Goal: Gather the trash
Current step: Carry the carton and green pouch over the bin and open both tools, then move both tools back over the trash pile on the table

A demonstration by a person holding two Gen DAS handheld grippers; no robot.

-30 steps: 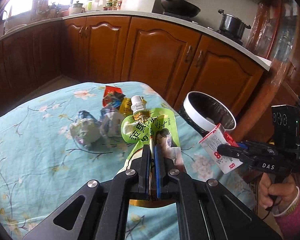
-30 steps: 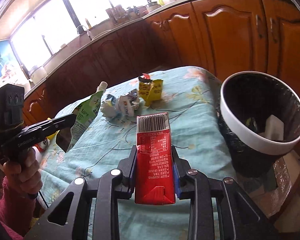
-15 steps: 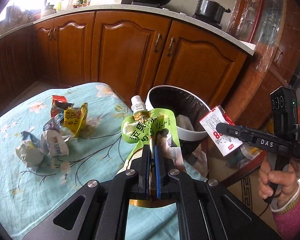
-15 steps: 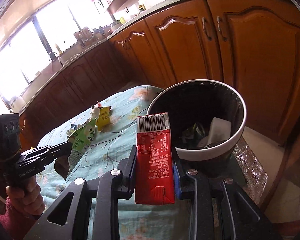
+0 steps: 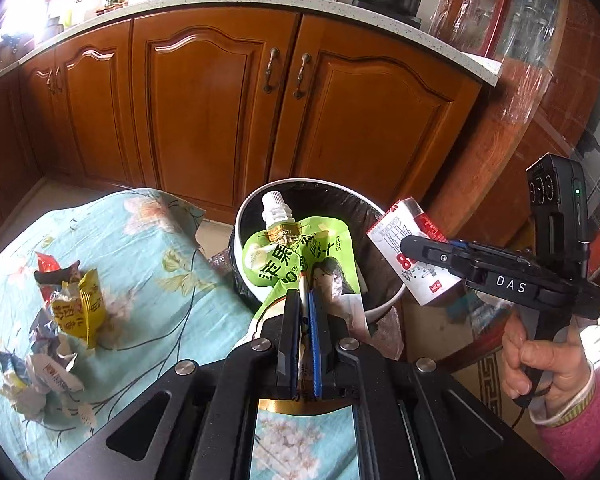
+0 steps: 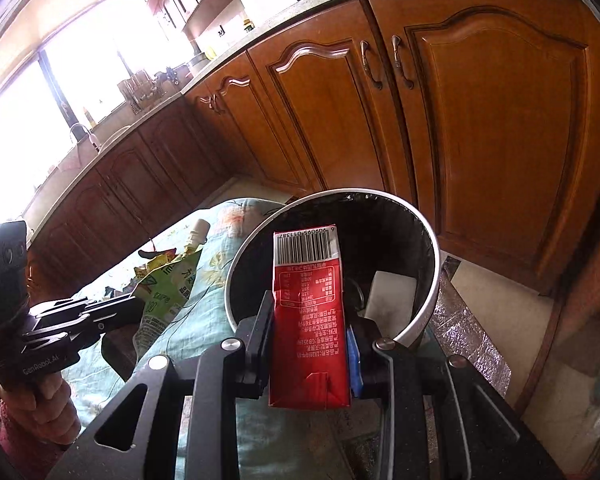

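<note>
Carton (image 6: 308,312) barcode only in right view; wrappers (image 5: 60,320) left.

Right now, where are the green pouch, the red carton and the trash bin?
green pouch (image 5: 296,258): left wrist view, on its printed front.
red carton (image 6: 308,312): right wrist view, on its red side panel.
trash bin (image 6: 430,240): right wrist view, on its white rim.

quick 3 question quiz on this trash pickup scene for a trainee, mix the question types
1. True or false: the left hand-held gripper is shut on a green pouch.
2. What does the right hand-held gripper hold? A) yellow wrapper B) red carton C) pot
3. Fill in: both items are held near the black ___.

Key
1. true
2. B
3. bin
</note>
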